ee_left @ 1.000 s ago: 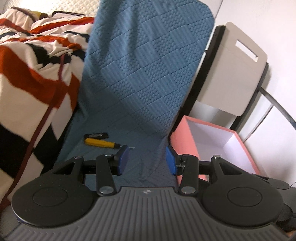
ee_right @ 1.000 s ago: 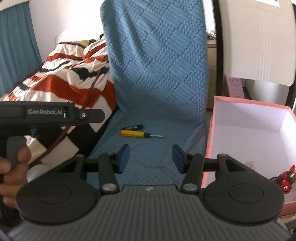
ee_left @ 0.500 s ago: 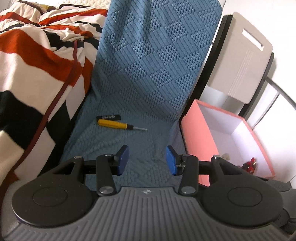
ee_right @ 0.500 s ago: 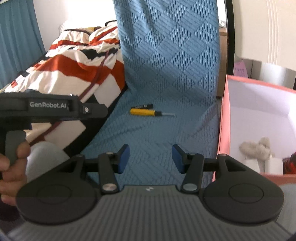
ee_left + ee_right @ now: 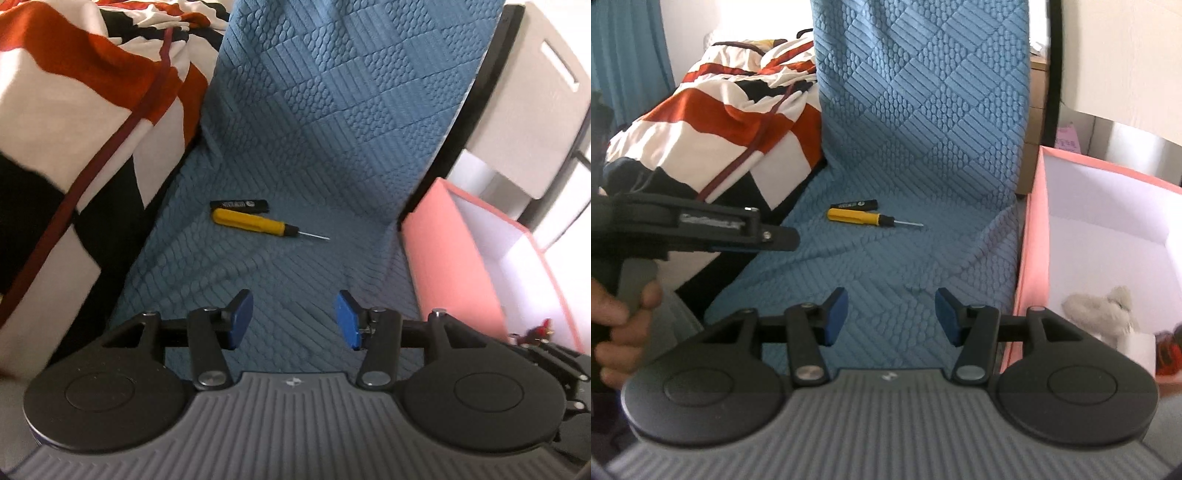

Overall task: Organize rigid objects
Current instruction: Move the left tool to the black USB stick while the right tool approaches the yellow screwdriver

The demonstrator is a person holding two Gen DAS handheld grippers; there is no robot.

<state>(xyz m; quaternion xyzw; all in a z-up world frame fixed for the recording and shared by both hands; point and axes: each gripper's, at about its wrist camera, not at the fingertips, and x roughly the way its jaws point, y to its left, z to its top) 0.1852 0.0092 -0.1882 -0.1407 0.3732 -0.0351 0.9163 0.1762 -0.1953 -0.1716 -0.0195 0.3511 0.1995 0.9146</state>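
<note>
change: both cameras are closing in on the blue quilted cover (image 5: 295,147) compared with a second ago; screwdriver and black stick are sitting larger and more central in both views.
left tongs (image 5: 293,319): pads spread wide, holding nothing.
right tongs (image 5: 892,317): also spread wide, holding nothing.
targets: yellow screwdriver (image 5: 255,223) is lying on the cover's flat part, with the black stick (image 5: 239,205) just behind it, parallel, possibly touching, cannot tell.
key relation: both are lying straight ahead of both tongs and slightly left; long axis is running left-right, tip pointing right toward the pink box (image 5: 454,266). Pads would be closing along that axis, not across it, so I'm expecting a wrist turn.
nearer tongs: too close to call; the left ones look a bit further forward.
box: standing right of the cover, already holding a pale plush (image 5: 1100,308) and a red-black figure (image 5: 537,330).
</note>
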